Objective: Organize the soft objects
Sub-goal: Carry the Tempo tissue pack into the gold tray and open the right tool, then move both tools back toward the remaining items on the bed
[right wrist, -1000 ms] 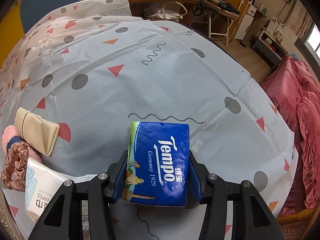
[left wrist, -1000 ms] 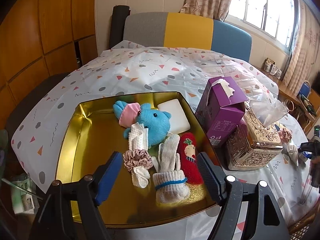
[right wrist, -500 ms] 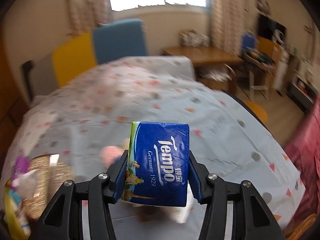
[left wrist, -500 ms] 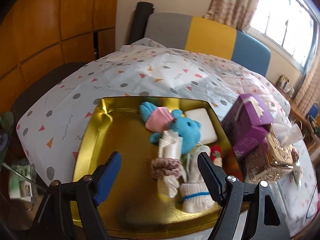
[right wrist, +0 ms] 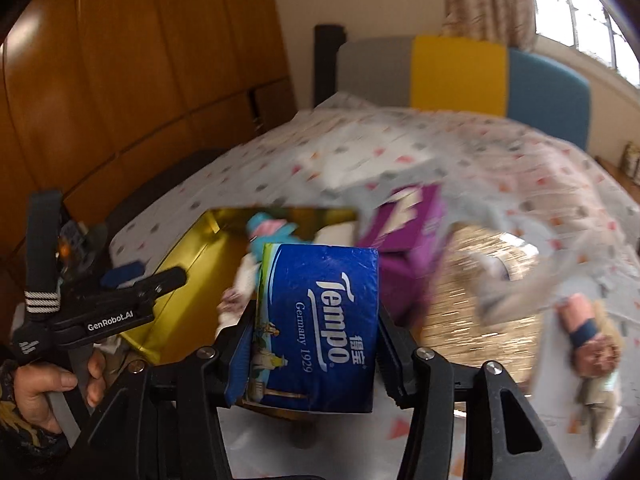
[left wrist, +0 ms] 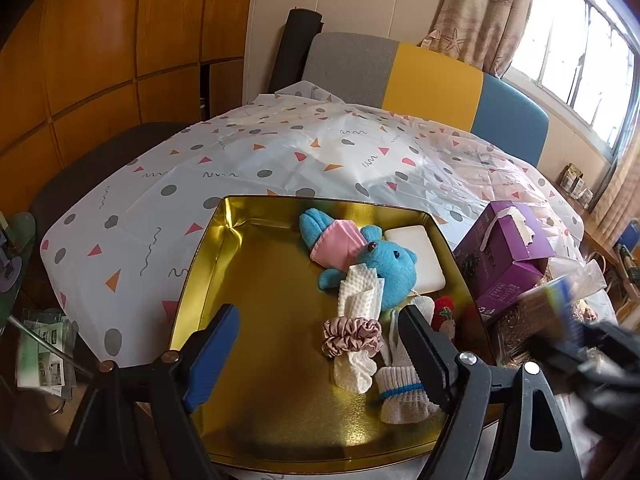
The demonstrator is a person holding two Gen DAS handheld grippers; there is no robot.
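Right fingers [right wrist: 240, 356]: clamped on both sides of blue Tempo tissue pack [right wrist: 320, 328], pack upright, raised above counter [left wrist: 240, 160] near gold tray [left wrist: 256, 288].
Left fingers [left wrist: 216, 348]: spread wide, jaws just opened slightly further, nothing between, poised over tray's near half.
Tray contents: blue plush toy [left wrist: 384, 264], white pad [left wrist: 416, 256], pink scrunchie [left wrist: 352, 334], white glove [left wrist: 400, 388], red sock [left wrist: 444, 316].
Beside tray, right: purple tissue box [left wrist: 504, 260].

Blue Tempo tissue pack [right wrist: 320, 326] stands upright, clamped, before the gold tray [left wrist: 256, 280] of soft toys.
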